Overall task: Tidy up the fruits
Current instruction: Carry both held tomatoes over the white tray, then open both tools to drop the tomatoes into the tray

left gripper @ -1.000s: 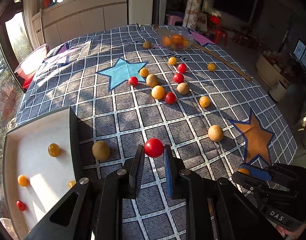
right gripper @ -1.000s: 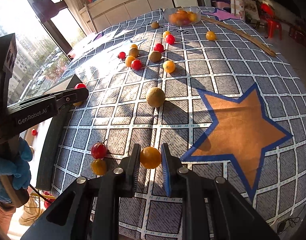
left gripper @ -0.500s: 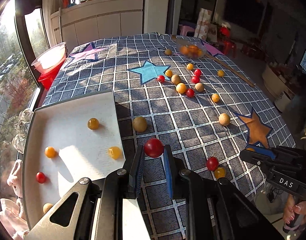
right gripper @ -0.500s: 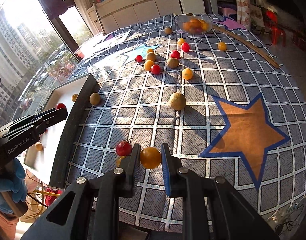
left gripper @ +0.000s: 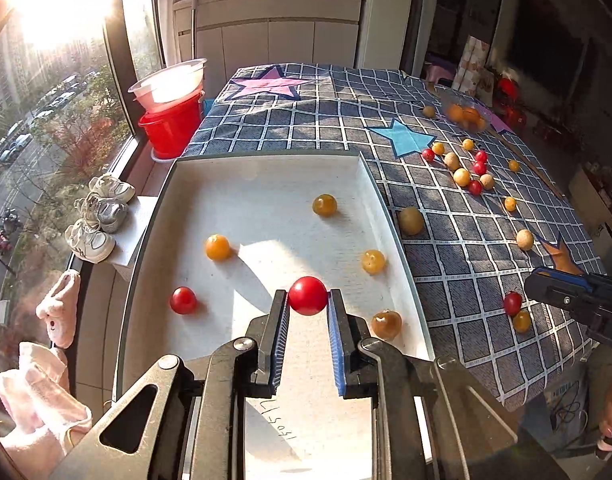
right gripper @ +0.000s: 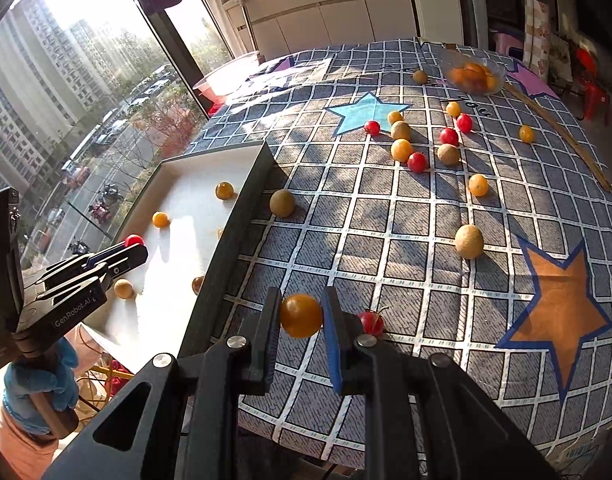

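Both grippers carrying fruit to the white tray

The left gripper (left gripper: pixel 308 307), pinching a red tomato (left gripper: pixel 308 296), has swung left off the checked cloth (left gripper: pixel 446 248) and now hangs over the tray (left gripper: pixel 265 216), so that fruit looks ready to drop. The right gripper (right gripper: pixel 301 316), clamped on an orange tomato (right gripper: pixel 301 315), has drifted left too, but is short of the tray's near wall (right gripper: pixel 229 240).

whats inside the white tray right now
Loose in the white tray: four yellow-orange fruits and one red tomato. The left gripper holds another red fruit above it. Its fingers hide the near end.
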`<state>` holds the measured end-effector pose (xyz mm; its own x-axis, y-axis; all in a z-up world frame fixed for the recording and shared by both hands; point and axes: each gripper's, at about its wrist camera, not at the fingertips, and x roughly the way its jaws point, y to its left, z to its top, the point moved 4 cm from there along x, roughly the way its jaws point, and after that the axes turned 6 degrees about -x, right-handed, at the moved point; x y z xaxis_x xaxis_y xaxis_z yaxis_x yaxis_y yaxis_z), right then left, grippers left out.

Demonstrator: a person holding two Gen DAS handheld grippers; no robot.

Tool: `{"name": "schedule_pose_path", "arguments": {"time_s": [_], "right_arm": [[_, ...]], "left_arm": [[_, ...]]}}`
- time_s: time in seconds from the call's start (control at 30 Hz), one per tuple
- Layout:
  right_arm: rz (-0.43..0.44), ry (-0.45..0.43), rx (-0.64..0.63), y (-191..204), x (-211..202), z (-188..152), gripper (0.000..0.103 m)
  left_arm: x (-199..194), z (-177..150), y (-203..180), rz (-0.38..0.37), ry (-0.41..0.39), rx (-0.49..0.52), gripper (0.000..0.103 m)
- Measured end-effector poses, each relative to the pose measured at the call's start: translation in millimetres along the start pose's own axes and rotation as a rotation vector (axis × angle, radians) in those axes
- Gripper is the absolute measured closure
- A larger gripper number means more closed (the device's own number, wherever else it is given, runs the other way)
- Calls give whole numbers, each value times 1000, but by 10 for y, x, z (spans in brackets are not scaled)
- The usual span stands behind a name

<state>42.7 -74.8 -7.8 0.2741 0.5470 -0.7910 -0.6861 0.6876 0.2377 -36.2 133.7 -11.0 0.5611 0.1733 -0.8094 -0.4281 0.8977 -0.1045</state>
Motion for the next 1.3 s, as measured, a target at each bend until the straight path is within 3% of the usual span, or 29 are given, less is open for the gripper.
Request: {"name": "schedule_pose_path", "arguments": {"time_s": [0.2, 0.57, 0.87, 1.17, 1.2, 1.23, 1.3], "right_arm": [[55, 37, -50, 392, 293, 262, 81], [53, 117, -136, 796, 993, 664, 81], [14, 188, -188, 941, 1445, 710, 81], [-19, 193, -229, 973, 1465, 688, 80], [-11, 198, -218, 962, 1467, 695, 79], [-6, 197, -209, 951, 1454, 698, 75], [-5, 186, -203, 941, 1415, 710, 68]], "left_arm": [[132, -55, 190, 43, 8, -23, 82], [347, -122, 360, 66, 56, -54, 82], [409, -174, 345, 65, 72, -50, 82], [398, -191, 342, 60, 73, -44, 82], [400, -187, 339, 57, 76, -44, 78], [397, -189, 333, 53, 80, -46, 55], [358, -189, 334, 61, 52, -57, 20]]}}
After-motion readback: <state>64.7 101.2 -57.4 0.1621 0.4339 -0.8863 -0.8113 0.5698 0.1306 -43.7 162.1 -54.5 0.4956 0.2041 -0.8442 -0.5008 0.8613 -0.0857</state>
